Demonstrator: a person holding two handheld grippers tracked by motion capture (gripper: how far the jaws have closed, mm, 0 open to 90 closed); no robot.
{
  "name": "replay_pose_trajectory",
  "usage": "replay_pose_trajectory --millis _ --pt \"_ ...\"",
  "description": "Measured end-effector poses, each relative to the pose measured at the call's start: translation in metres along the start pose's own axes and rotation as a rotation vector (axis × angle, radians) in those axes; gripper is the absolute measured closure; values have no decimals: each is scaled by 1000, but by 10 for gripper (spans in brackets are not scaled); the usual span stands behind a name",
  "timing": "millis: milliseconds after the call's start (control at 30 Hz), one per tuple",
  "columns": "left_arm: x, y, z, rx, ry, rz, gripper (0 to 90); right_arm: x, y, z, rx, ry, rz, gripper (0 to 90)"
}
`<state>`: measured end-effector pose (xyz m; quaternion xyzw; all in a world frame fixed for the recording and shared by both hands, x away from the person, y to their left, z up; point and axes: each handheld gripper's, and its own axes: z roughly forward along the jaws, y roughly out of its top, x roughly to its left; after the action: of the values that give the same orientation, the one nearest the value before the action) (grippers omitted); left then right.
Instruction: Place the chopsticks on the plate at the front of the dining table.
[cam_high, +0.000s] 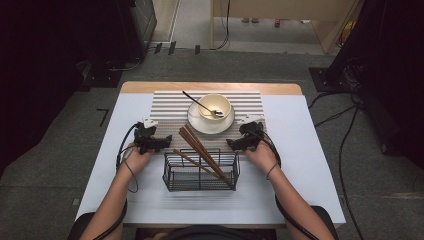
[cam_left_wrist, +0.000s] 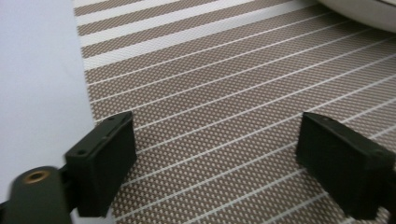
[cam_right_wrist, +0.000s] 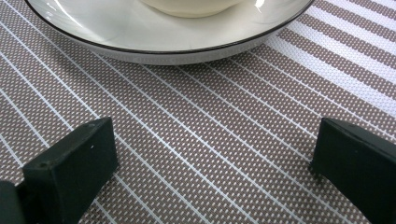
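A cream bowl (cam_high: 216, 105) with a metal spoon (cam_high: 202, 105) in it stands on a white plate (cam_high: 196, 121) on a brown-and-white striped placemat (cam_high: 170, 107). Brown chopsticks (cam_high: 201, 150) lean in a black wire basket (cam_high: 201, 172) at the mat's near edge. My left gripper (cam_high: 160, 143) rests low at the mat's left side, open, with bare mat (cam_left_wrist: 215, 116) between its jaws. On the mat's right, near the plate (cam_right_wrist: 168, 32), my right gripper (cam_high: 231, 145) is also open with nothing between its jaws.
The mat lies on a pale tabletop (cam_high: 305, 150) with a wooden far edge (cam_high: 210, 88). Cables (cam_high: 345, 130) trail on the grey floor to the right. Dark equipment (cam_high: 140, 25) stands beyond the table's far left.
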<state>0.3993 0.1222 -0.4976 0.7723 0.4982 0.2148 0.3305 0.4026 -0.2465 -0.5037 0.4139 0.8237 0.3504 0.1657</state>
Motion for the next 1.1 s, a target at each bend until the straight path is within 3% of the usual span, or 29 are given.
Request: replay_pose_trajectory --millis 1100 --pt "0 0 0 0 2 2 102 -1 0 0 1 2 2 0"
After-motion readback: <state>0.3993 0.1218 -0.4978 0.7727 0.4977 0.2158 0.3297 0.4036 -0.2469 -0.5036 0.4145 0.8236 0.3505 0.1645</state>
